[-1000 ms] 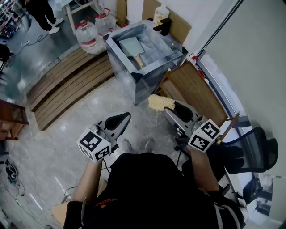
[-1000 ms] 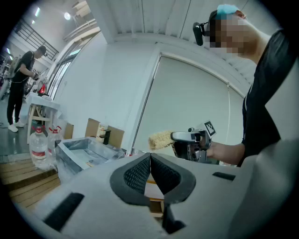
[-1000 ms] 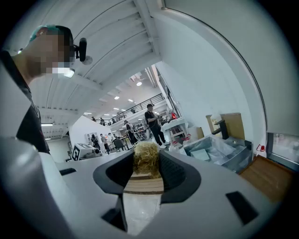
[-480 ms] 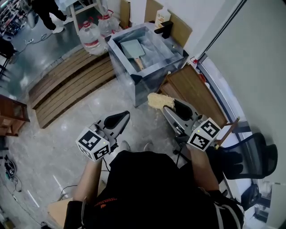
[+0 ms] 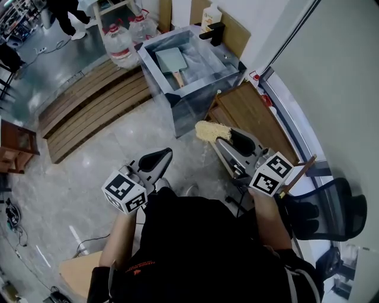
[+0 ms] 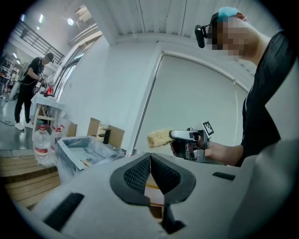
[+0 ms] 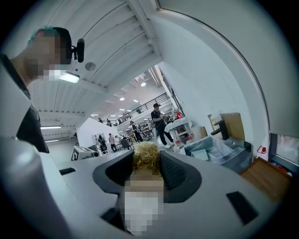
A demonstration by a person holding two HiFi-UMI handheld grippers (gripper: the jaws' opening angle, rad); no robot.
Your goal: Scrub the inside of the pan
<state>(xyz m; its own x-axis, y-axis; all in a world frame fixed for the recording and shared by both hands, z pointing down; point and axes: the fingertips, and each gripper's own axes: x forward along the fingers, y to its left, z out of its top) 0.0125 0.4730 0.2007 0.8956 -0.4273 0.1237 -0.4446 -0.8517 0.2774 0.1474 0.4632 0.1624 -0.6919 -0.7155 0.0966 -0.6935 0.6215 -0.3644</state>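
Observation:
A flat square pan point(image 5: 170, 60) with a wooden handle lies inside a steel sink point(image 5: 190, 112) across the floor ahead of me. My right gripper point(image 5: 228, 139) is shut on a yellow fibrous scrubber point(image 5: 212, 131), held at waist height well short of the sink. In the right gripper view the scrubber point(image 7: 146, 156) sits between the jaws, and the sink point(image 7: 224, 150) is far off at the right. My left gripper point(image 5: 161, 157) is shut and holds nothing; its pads meet in the left gripper view point(image 6: 150, 163). That view also shows the scrubber point(image 6: 159, 137).
A black faucet point(image 5: 213, 32) stands at the sink's far rim. Water bottles point(image 5: 118, 41) stand left of the sink, beside a slatted wooden platform point(image 5: 89, 106). A wooden board point(image 5: 254, 118) and an office chair point(image 5: 331, 207) are at the right. A person point(image 5: 62, 12) stands far back.
The head view has shifted slightly, and the distant person has walked further off. Both grippers keep the same pose, the right one still holding the scrubber.

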